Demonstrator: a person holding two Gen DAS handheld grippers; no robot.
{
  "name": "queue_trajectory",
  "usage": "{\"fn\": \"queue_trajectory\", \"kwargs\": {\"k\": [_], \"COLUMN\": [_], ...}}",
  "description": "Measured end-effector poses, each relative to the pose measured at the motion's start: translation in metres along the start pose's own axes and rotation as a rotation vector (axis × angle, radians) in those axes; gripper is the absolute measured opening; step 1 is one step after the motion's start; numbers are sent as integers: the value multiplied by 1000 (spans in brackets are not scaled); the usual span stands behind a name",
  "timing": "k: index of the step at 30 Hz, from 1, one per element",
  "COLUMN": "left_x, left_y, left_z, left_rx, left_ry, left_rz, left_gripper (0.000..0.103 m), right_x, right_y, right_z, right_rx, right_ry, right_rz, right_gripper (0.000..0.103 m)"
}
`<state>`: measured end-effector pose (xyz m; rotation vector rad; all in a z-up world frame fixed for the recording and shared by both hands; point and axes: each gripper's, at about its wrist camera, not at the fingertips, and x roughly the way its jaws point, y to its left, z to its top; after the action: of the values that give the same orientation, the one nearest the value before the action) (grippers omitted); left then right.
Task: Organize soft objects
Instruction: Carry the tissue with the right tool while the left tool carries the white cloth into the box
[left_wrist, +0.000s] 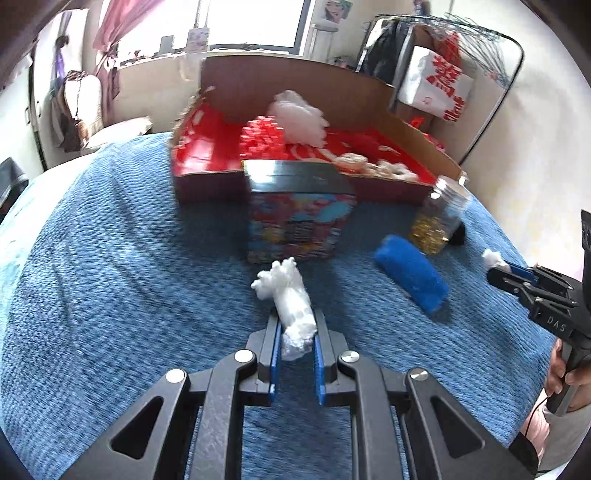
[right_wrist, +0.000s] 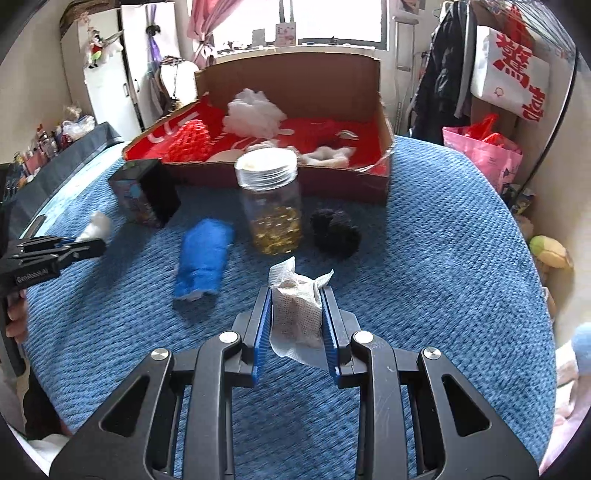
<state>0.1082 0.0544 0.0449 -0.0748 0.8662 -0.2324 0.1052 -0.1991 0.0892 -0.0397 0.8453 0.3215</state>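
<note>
My left gripper (left_wrist: 295, 321) is shut on a white fluffy roll (left_wrist: 290, 299), held above the blue bedspread (left_wrist: 110, 258). From the right wrist view the same left gripper (right_wrist: 96, 240) shows at the left edge, with the white fluff (right_wrist: 96, 226) at its tip. My right gripper (right_wrist: 297, 295) is shut on a white mesh pouch (right_wrist: 297, 308); it also appears at the right edge of the left wrist view (left_wrist: 493, 267). On the bed lie a blue fuzzy roll (right_wrist: 203, 256) and a black fluffy lump (right_wrist: 335, 232). Behind stands an open cardboard box (right_wrist: 384, 122) with a red lining, holding white fluff (right_wrist: 253, 112) and a red mesh ball (right_wrist: 190, 142).
A clear jar (right_wrist: 271, 206) with a silver lid and yellow capsules stands in front of the box. A colourful tin (left_wrist: 299, 214) sits left of it. A pink bag (right_wrist: 480, 155) and a coat rack are at the right beyond the bed.
</note>
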Motion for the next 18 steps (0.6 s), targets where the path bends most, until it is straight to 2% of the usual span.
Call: {"fn": "queue_trajectory", "kwargs": {"k": [10, 18], "left_x": [10, 15], "left_y": [42, 56], "left_z": [25, 51], "left_rx": [-57, -50], "left_ry": [13, -2], "left_rz": [44, 64], "left_gripper": [15, 15], "right_x": [15, 20], "right_y": [-20, -29], "right_z": [23, 49], "right_rx": [14, 2], "right_ry": [2, -25], "right_rz": [-53, -79], "right_gripper": [25, 25]}}
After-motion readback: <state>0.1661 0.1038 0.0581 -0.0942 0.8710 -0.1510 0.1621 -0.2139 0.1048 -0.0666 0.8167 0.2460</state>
